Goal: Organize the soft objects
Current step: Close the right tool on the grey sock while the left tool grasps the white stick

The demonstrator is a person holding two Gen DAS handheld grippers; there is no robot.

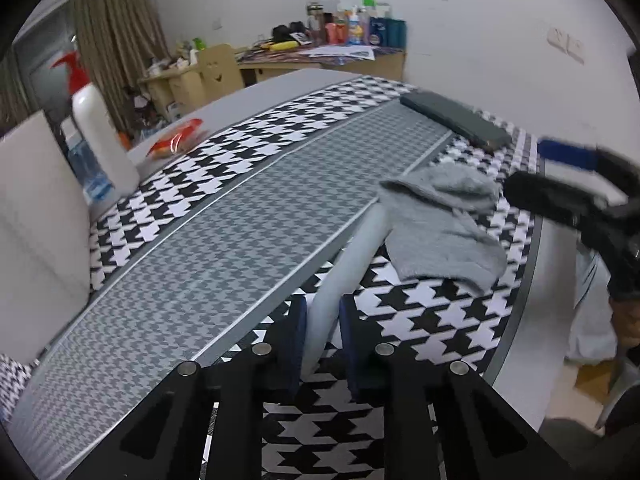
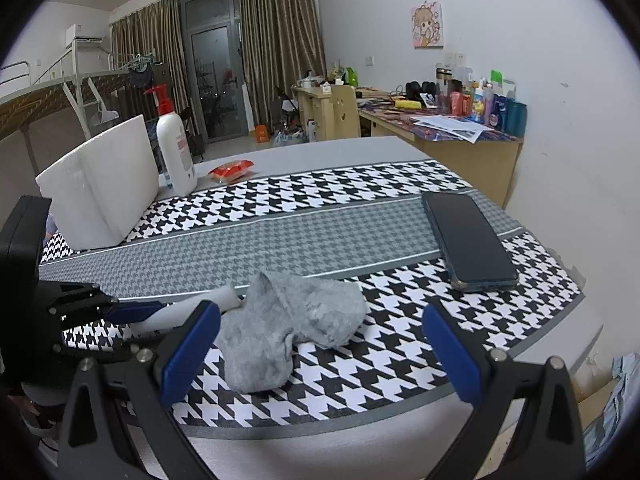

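A grey sock [image 1: 436, 224] lies crumpled on the houndstooth table cloth [image 1: 240, 216]; it also shows in the right wrist view [image 2: 288, 324]. My left gripper [image 1: 323, 340] is shut on a pale foam tube [image 1: 348, 276] whose far end reaches under the sock's edge. The tube [image 2: 188, 308] and the left gripper [image 2: 120, 316] show at the left in the right wrist view. My right gripper [image 2: 320, 352] is open and empty, just before the sock, its fingers either side of it. It shows blurred at the right in the left wrist view [image 1: 568, 184].
A dark phone [image 2: 468, 240] lies at the right of the cloth [image 2: 360, 364]. A white foam block [image 2: 104, 188], a white pump bottle with red top [image 2: 174, 148] and a red packet [image 2: 231, 170] stand at the far left. A cluttered desk [image 2: 440, 128] is behind.
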